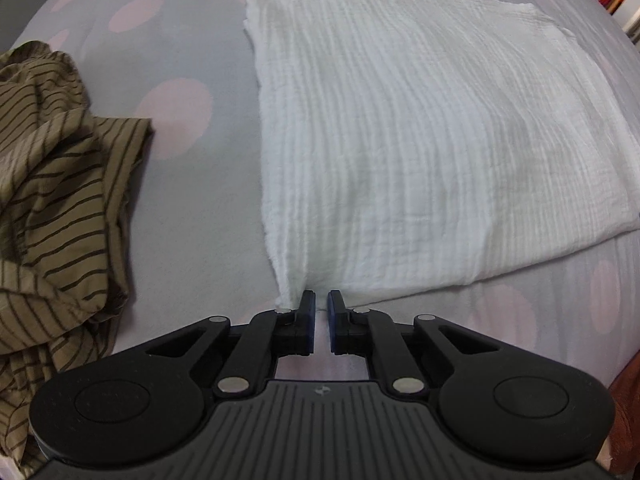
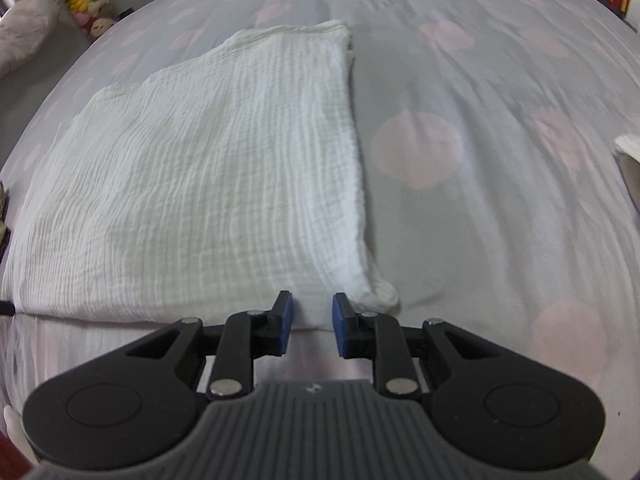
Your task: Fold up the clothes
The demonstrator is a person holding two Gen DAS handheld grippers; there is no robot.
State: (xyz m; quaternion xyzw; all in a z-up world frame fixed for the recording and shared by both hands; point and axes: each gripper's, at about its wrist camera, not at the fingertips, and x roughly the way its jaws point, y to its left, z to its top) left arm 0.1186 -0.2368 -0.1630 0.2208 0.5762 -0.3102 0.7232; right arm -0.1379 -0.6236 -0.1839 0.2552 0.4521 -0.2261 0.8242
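White crinkled cloth (image 1: 420,140) lies folded flat on a bed sheet (image 1: 200,200), grey with pink dots. No containers are visible in either view.

Left tool (image 1: 321,304): jaws stand at a narrow gap, tips at the near left corner of the cloth. Whether the pads pinch the cloth edge cannot be told; bare sheet shows in the gap between them. A brown striped garment (image 1: 60,200) lies crumpled to the left of this tool, apart from the cloth.

Right tool (image 2: 312,308): jaws stand partly apart, tips over the near edge of the cloth (image 2: 200,180), just left of its curled near right corner. Cloth shows between the pads; no grip is evident.
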